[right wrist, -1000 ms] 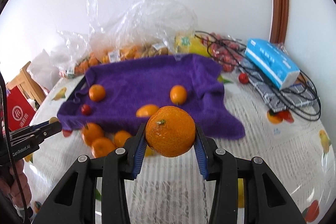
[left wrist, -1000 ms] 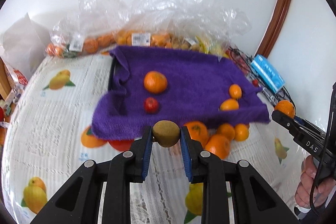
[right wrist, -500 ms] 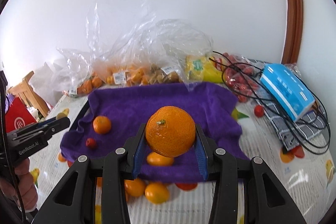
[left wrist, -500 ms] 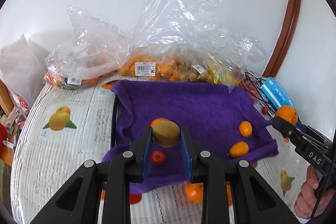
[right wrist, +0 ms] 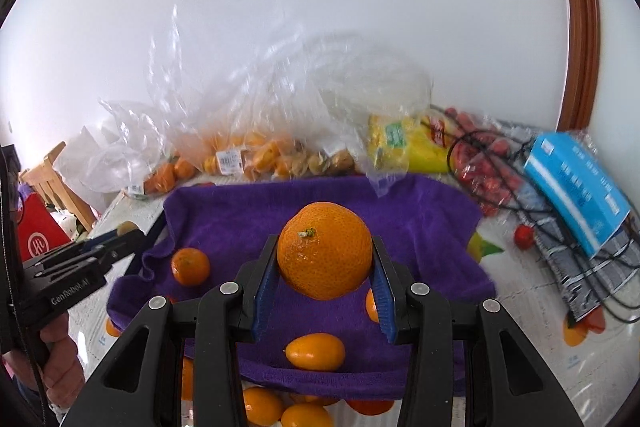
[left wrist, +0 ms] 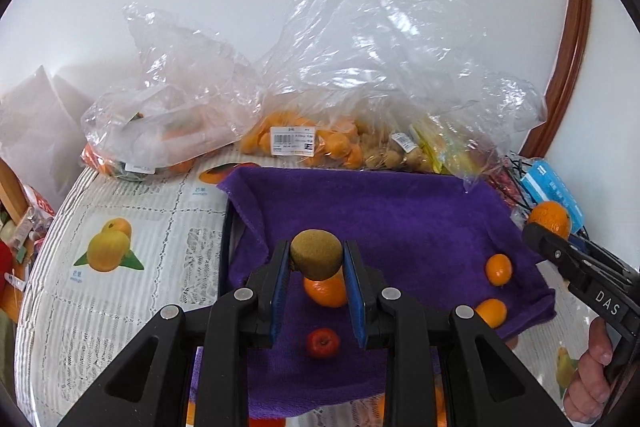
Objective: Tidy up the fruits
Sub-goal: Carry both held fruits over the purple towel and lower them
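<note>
Kiwi point(left wrist: 316, 253) pinched in the left tool point(left wrist: 316, 269), orange point(right wrist: 325, 250) clamped in the right tool point(right wrist: 325, 285). Both held above the purple towel point(left wrist: 400, 219) (probably the sorting spot), clear of fruit lying there.

My left gripper point(left wrist: 316, 269) clamps a kiwi point(left wrist: 316, 253); my right gripper point(right wrist: 325, 281) clamps an orange point(right wrist: 325, 250), both held level, side by side.

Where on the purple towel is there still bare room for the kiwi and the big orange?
The purple towel is bare across its back half, bordered by the clear plastic fruit bags. Its near edge is crowded: a round mandarin, a small red fruit and oval kumquats.
</note>
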`<state>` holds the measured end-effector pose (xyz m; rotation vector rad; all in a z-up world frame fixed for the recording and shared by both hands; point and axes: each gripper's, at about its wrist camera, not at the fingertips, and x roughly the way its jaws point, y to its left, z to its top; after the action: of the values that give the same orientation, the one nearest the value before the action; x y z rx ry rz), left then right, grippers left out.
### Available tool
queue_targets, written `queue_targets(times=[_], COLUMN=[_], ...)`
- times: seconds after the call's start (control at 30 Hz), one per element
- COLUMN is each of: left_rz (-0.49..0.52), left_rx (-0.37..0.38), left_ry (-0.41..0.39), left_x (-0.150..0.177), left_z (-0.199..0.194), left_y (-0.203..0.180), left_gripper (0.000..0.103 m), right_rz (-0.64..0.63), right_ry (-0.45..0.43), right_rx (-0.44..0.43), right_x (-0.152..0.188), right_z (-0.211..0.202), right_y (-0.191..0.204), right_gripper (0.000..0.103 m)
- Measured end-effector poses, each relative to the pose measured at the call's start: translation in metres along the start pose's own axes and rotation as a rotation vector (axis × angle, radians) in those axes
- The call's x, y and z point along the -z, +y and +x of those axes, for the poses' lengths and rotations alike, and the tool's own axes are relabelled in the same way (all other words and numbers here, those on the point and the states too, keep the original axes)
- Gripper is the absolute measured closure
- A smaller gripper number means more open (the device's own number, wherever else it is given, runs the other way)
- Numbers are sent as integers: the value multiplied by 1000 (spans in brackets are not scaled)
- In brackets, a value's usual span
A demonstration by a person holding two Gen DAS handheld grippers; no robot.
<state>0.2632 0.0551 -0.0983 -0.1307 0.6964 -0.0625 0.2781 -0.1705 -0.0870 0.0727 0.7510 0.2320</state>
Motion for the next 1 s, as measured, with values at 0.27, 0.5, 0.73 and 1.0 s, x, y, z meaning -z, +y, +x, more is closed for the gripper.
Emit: queue_targets(times=[0.27, 0.5, 0.73, 1.0], left_rz=[-33, -28, -41, -35], left_rx=[6, -6, -3, 4], left_ry=[30, 41, 39, 50], left_x=[6, 10, 10, 12], left_z=[11, 17, 15, 18], left_y=[10, 8, 10, 8], left_gripper=[78, 78, 78, 78], right_rz=[-10, -1, 23, -1], right_ry=[30, 19, 12, 76], right_rx=[26, 36, 56, 19], right_x=[11, 11, 11, 21], right_z=[15, 14, 12, 27], right_y=[-4, -8, -21, -13], right_gripper=[61, 61, 60, 60])
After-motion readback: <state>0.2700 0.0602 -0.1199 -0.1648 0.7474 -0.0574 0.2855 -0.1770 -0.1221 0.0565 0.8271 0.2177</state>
